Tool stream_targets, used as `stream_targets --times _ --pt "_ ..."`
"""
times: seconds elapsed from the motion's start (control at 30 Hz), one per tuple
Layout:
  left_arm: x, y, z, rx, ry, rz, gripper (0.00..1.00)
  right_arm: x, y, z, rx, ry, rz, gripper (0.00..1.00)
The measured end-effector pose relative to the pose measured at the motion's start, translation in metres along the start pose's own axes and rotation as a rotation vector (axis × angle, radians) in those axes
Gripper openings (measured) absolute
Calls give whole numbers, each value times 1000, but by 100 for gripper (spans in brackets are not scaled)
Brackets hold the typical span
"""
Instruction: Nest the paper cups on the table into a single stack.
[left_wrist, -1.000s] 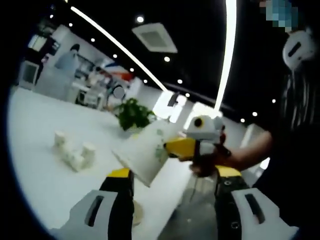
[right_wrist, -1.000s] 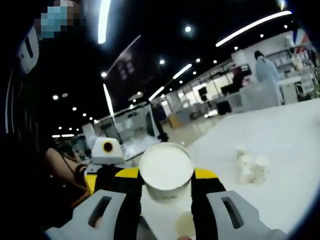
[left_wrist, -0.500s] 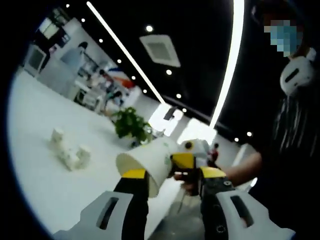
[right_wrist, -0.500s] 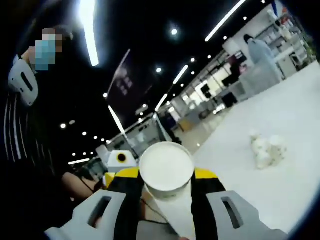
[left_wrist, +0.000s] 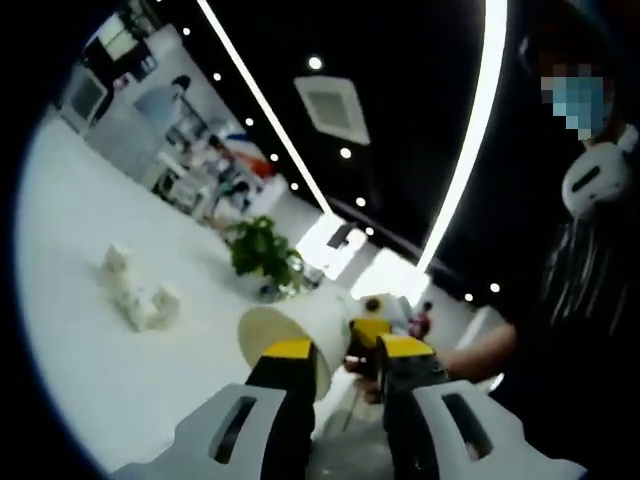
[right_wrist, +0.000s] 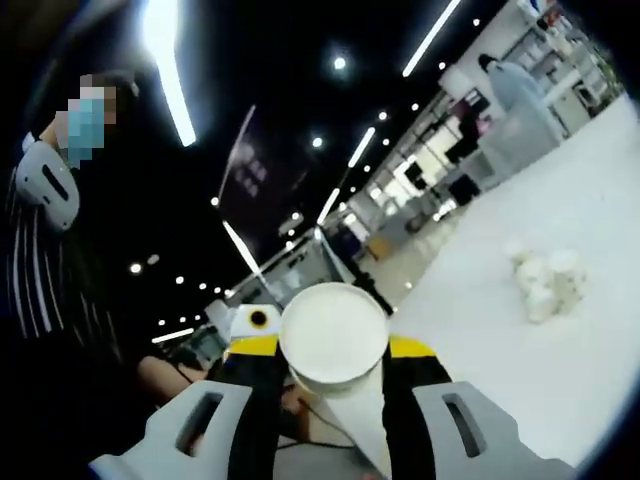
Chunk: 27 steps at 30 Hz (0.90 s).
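A white paper cup (right_wrist: 333, 335) sits clamped in my right gripper (right_wrist: 333, 352), its round end facing that camera. In the left gripper view the same cup (left_wrist: 270, 330) points its mouth toward me, with the right gripper (left_wrist: 368, 330) behind it. My left gripper (left_wrist: 347, 350) is open with its jaws drawn fairly close; its left jaw overlaps the cup's mouth and I cannot tell whether it touches. The left gripper (right_wrist: 255, 325) shows just left of the cup in the right gripper view. A cluster of small white cups (left_wrist: 135, 295) (right_wrist: 545, 280) stands on the white table (left_wrist: 80, 370) (right_wrist: 520, 380).
A potted green plant (left_wrist: 262, 250) stands at the table's far end. The person holding the grippers, in a striped top (left_wrist: 590, 300) (right_wrist: 50, 300), is close by. Another person (right_wrist: 510, 95) stands by desks far behind the table.
My left gripper's jaws have narrowed and closed in on the cup and the right gripper. The right gripper has kept hold of the cup. Both views have tilted upward.
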<state>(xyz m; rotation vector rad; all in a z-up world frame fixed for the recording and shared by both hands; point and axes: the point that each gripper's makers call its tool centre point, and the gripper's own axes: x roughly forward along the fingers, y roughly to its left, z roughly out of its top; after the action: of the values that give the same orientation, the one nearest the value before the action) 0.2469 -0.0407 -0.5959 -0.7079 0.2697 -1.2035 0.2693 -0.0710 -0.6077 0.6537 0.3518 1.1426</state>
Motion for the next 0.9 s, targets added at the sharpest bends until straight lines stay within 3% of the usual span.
stream_targets --times 0.53,0.9 --pt "-6 0 2 -30 -14 7 5 2 8 -3 26 4 36 35" --pt "-7 -8 4 -56 -8 -33 1 3 15 -3 49 -3 73 35"
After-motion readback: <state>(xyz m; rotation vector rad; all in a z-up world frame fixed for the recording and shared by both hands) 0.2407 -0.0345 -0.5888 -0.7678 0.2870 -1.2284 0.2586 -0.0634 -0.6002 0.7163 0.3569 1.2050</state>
